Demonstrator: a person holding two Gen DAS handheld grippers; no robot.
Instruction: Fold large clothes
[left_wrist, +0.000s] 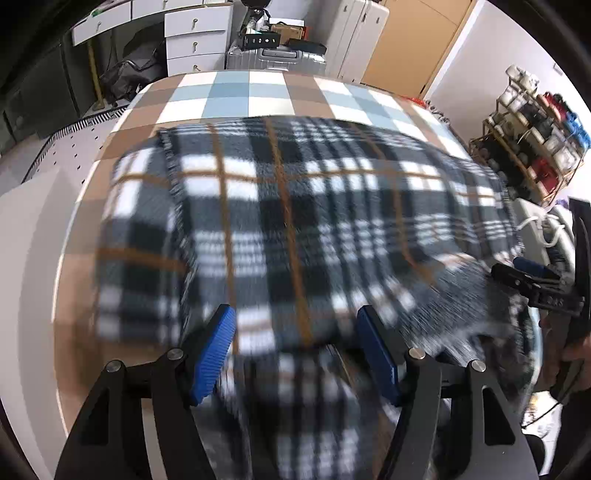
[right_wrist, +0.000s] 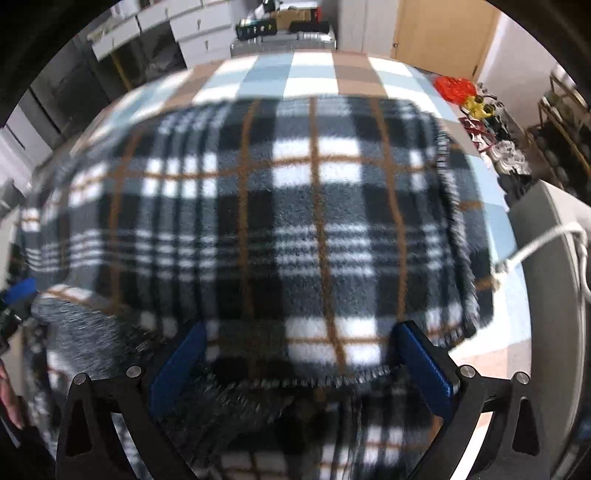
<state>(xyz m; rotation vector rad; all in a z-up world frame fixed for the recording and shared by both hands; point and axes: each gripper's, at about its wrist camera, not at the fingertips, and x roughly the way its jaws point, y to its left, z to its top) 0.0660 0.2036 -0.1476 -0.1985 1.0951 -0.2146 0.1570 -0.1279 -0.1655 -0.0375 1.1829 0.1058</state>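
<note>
A black, white and grey plaid fleece garment (left_wrist: 295, 206) with thin orange lines lies spread on a table under a brown, blue and white checked cloth (left_wrist: 236, 96). A folded layer covers most of the garment (right_wrist: 277, 206), its stitched hem running along the near and right sides. My left gripper (left_wrist: 295, 312) hovers over the near part, jaws apart, pads not pressing the fabric. My right gripper (right_wrist: 301, 328) stands wide open over the near hem. Each gripper shows at the edge of the other view: the right gripper (left_wrist: 532, 280) and the left gripper (right_wrist: 18, 291). The fleece nearest both cameras is blurred.
Behind the table stand white drawers (left_wrist: 195, 37) and a silver suitcase (left_wrist: 280, 59). A wire shelf rack (left_wrist: 535, 136) of small items is at the right. A white cord (right_wrist: 539, 243) lies at the table's right edge, with shoes and a red object (right_wrist: 454, 86) on the floor beyond.
</note>
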